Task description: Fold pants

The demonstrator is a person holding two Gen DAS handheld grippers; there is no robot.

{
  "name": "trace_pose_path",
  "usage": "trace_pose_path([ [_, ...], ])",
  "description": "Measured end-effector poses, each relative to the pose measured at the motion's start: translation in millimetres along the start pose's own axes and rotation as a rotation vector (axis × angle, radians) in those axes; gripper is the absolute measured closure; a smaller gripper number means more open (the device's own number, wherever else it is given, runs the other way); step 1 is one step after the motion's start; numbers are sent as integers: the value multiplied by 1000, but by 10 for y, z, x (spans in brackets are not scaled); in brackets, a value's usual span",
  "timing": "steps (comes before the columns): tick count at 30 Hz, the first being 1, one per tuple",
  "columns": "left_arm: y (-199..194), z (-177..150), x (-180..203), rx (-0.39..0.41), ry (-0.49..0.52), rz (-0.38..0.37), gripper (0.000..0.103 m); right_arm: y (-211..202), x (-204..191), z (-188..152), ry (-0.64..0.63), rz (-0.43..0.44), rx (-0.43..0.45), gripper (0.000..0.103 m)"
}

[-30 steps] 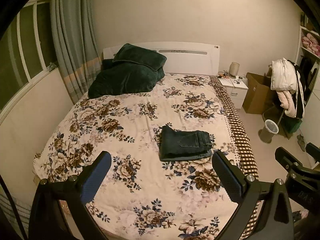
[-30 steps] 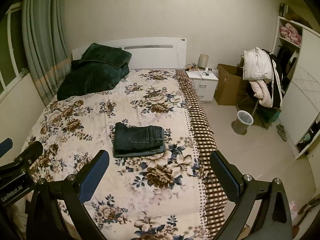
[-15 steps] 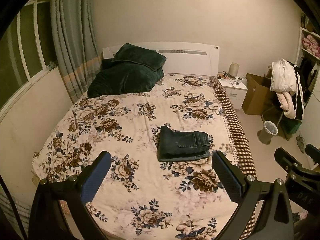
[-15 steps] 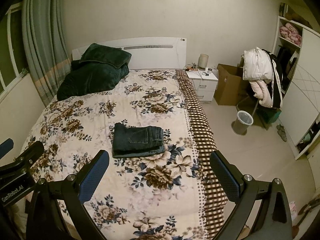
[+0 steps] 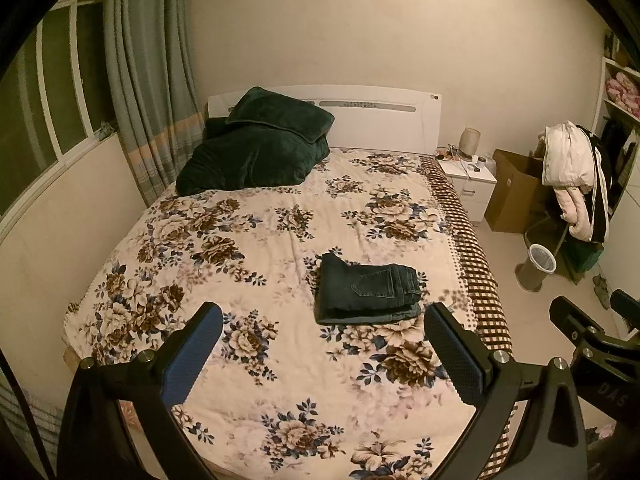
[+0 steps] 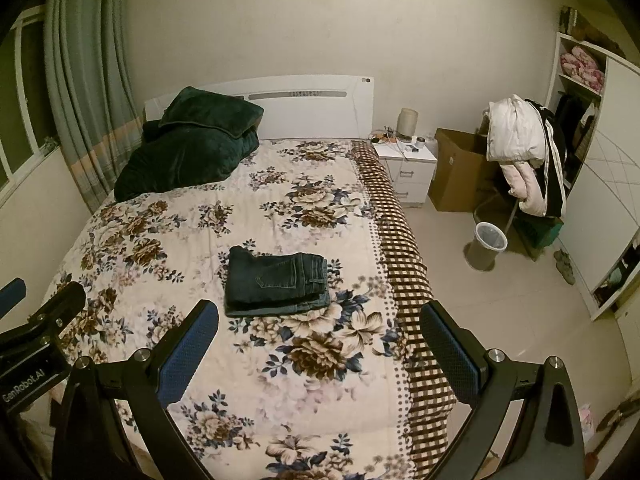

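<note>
The dark jeans [image 5: 368,290] lie folded into a compact rectangle (back pocket facing up) on the floral bedspread [image 5: 260,240], toward the bed's checked right edge and well short of the green pillows [image 5: 256,152] at the headboard. The left gripper [image 5: 323,354] hangs above the foot of the bed, its fingers spread wide and holding nothing. The right gripper [image 6: 319,350] is likewise spread and empty, near the jeans [image 6: 276,284] without touching them.

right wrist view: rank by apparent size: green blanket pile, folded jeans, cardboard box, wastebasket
1. green blanket pile
2. folded jeans, nearer the camera, so true size against the box is unsure
3. cardboard box, partly hidden by hanging clothes
4. wastebasket
</note>
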State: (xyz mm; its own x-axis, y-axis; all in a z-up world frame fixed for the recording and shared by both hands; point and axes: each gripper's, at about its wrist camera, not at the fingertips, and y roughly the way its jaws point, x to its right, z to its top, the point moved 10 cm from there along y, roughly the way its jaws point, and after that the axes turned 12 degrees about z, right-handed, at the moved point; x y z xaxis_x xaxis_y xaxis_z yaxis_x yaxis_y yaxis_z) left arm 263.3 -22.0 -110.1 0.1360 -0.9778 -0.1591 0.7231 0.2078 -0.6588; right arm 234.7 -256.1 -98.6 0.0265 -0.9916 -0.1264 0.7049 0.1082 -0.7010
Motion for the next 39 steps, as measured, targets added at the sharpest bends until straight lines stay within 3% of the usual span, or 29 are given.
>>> trace_pose_path([
  [39,12,-25,45,-11,5,-16,0,22,-40,-69,3,14,-7,0],
])
